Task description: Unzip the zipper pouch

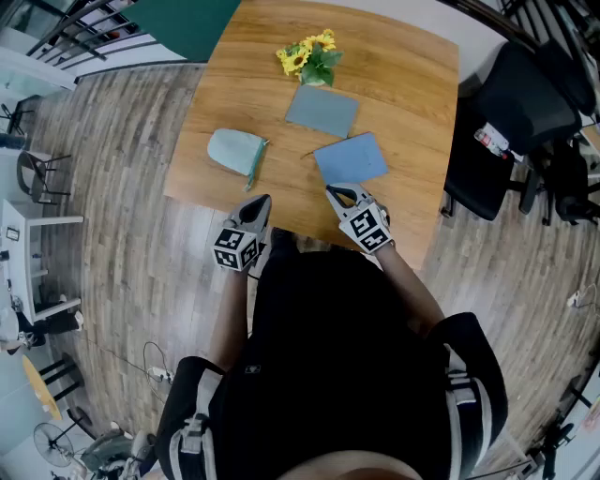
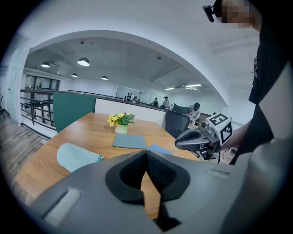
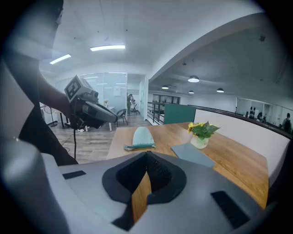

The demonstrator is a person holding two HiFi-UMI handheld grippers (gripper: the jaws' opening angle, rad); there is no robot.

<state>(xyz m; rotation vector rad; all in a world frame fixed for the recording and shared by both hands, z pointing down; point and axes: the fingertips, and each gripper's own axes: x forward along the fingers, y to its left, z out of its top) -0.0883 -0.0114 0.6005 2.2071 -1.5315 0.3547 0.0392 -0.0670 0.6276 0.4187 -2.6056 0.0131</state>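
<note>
Three pouches lie on the wooden table (image 1: 412, 84). A mint-green rounded pouch (image 1: 234, 151) (image 2: 74, 156) (image 3: 141, 135) lies at the left, with a teal zipper along its right side. A grey-blue flat pouch (image 1: 322, 111) (image 2: 129, 141) (image 3: 192, 155) lies in the middle. A brighter blue pouch (image 1: 352, 158) (image 2: 158, 148) lies nearest me. My left gripper (image 1: 262, 202) (image 2: 146, 153) hangs shut and empty just off the table's near edge, below the mint pouch. My right gripper (image 1: 334, 193) (image 3: 147, 155) is shut and empty, its tips at the near edge of the blue pouch.
A small pot of sunflowers (image 1: 310, 57) (image 2: 120, 121) (image 3: 201, 132) stands behind the pouches. A black office chair (image 1: 511, 112) stands to the right of the table. A green partition (image 1: 183, 23) stands at the far left corner. Wood floor surrounds the table.
</note>
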